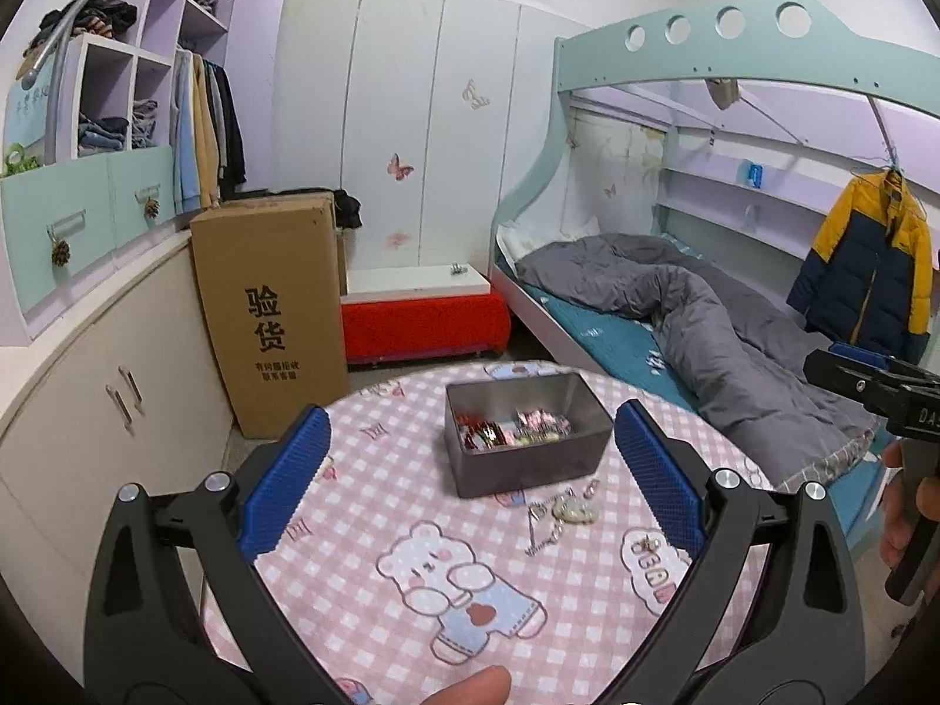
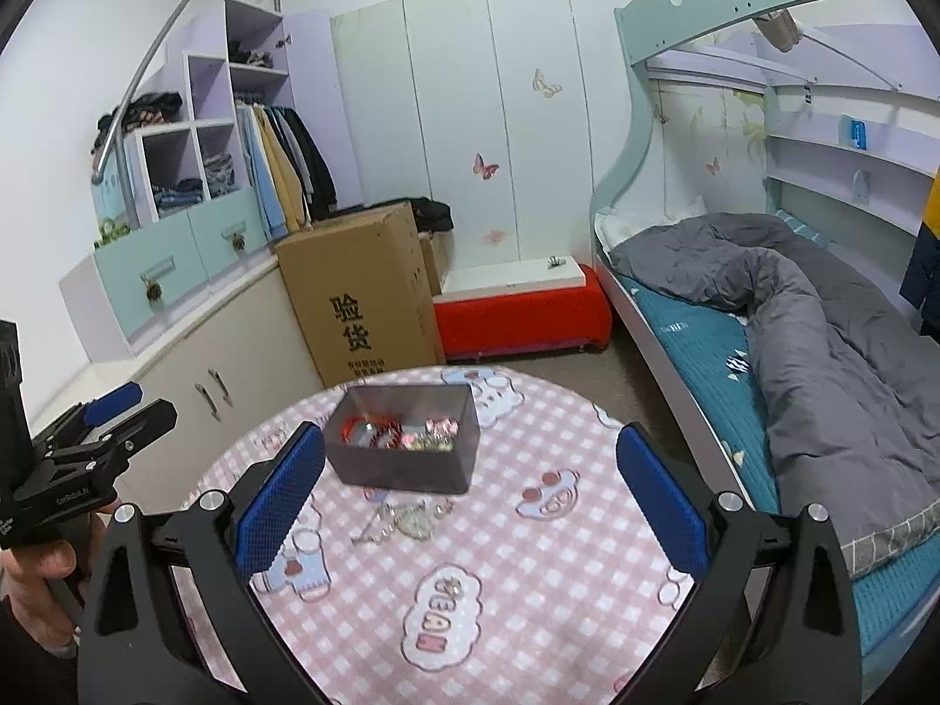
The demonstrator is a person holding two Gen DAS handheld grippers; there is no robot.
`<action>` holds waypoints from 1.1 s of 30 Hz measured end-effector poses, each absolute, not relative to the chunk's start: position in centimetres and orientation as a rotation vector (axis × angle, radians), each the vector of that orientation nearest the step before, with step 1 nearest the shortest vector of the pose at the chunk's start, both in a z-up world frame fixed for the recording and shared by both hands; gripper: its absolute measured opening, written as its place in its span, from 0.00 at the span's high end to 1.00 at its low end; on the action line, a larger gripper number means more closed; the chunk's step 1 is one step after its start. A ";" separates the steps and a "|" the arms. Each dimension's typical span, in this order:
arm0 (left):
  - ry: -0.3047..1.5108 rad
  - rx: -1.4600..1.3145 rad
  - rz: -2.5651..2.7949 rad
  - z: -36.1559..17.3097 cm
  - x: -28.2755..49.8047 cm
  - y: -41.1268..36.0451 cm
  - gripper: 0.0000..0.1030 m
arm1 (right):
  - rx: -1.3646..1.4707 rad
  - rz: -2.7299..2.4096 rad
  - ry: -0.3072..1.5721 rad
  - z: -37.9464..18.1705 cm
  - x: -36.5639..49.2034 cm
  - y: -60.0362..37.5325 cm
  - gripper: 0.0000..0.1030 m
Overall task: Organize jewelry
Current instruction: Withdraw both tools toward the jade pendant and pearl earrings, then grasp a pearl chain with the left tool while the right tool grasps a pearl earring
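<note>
A dark grey box (image 1: 531,461) (image 2: 405,470) holding several pieces of jewelry stands on a round table with a pink checked bear cloth (image 1: 470,587) (image 2: 529,558). A silver chain with a pale pendant (image 1: 564,514) (image 2: 399,523) lies loose just in front of the box. A small stud (image 1: 649,543) (image 2: 451,587) lies on the cloth nearer to me. My left gripper (image 1: 470,470) is open and empty, held above the table. My right gripper (image 2: 470,482) is open and empty, also above the table. Each gripper shows at the edge of the other's view.
A tall cardboard box (image 1: 270,311) stands by cream cabinets on the left. A red bench (image 1: 423,317) sits at the back wall. A bunk bed with a grey quilt (image 1: 705,317) runs along the right. A yellow and navy jacket (image 1: 863,264) hangs there.
</note>
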State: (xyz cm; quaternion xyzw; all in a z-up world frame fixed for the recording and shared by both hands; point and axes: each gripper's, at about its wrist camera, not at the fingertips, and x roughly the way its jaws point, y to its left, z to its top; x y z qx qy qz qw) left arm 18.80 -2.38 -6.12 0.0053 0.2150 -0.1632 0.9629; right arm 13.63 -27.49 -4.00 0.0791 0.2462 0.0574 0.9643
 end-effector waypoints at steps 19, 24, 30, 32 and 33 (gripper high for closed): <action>0.675 0.145 -0.444 -16.7 23.1 -8.0 0.08 | 0.149 0.131 0.759 -13.6 15.2 -26.8 0.07; 0.741 0.207 -0.465 -19.1 25.4 -10.4 0.09 | 0.148 0.139 0.807 -15.1 15.9 -26.9 0.07; 0.851 0.257 -0.523 -21.4 27.7 -12.5 0.42 | 0.145 0.155 0.849 -16.4 16.8 -26.6 0.07; 0.859 0.253 -0.543 -21.6 28.0 -12.6 0.52 | 0.147 0.162 0.856 -16.7 17.0 -26.5 0.07; 0.857 0.251 -0.553 -21.5 28.0 -12.6 0.67 | 0.147 0.164 0.859 -16.8 17.1 -26.5 0.07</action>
